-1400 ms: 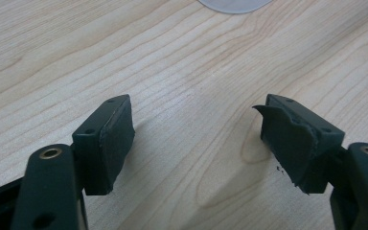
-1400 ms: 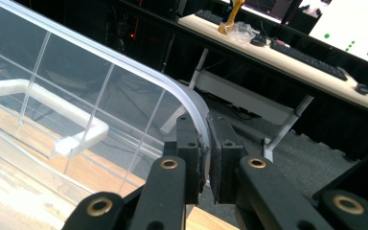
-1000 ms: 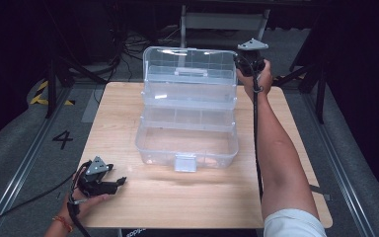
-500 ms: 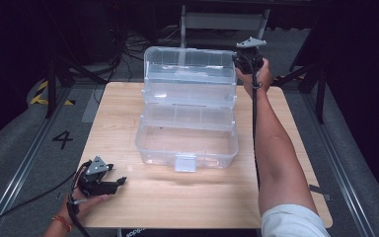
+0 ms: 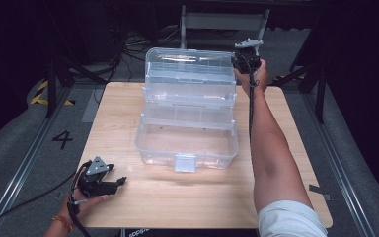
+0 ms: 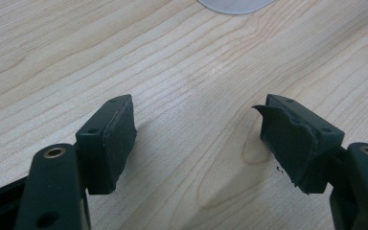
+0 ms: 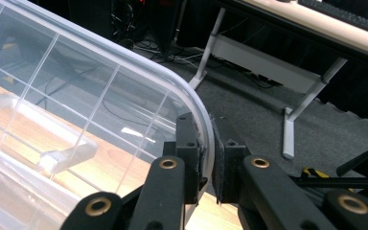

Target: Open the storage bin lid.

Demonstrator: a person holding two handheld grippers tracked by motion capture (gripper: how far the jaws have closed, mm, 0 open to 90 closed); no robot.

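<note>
Scene: clear plastic organiser box (image 5: 187, 118) standing opened in tiers at the middle of my wooden table (image 5: 128, 197), its lid (image 5: 190, 64) raised upright at the far side.
Right gripper (image 5: 243, 58): I have it clamped on the lid's curved right corner edge; in the right gripper view the rim (image 7: 203, 132) runs between the two pads, which are nearly together on it.
Left gripper (image 5: 109, 182): resting low on the table near my front-left corner, well apart from the box, jaws spread wide with bare wood between them; one pad (image 6: 287, 139) looks torn at its edge.
Risk, slip: my hold is thin, on smooth rounded plastic, so I judge a pull at an angle could let the rim slide out and the lid drop.
Risk, shift: nothing steadies the base, so a firm tug on the lid could drag or tip the whole box.
Risk, pad: the ragged pad may grip unevenly if I bring that hand in.
</note>
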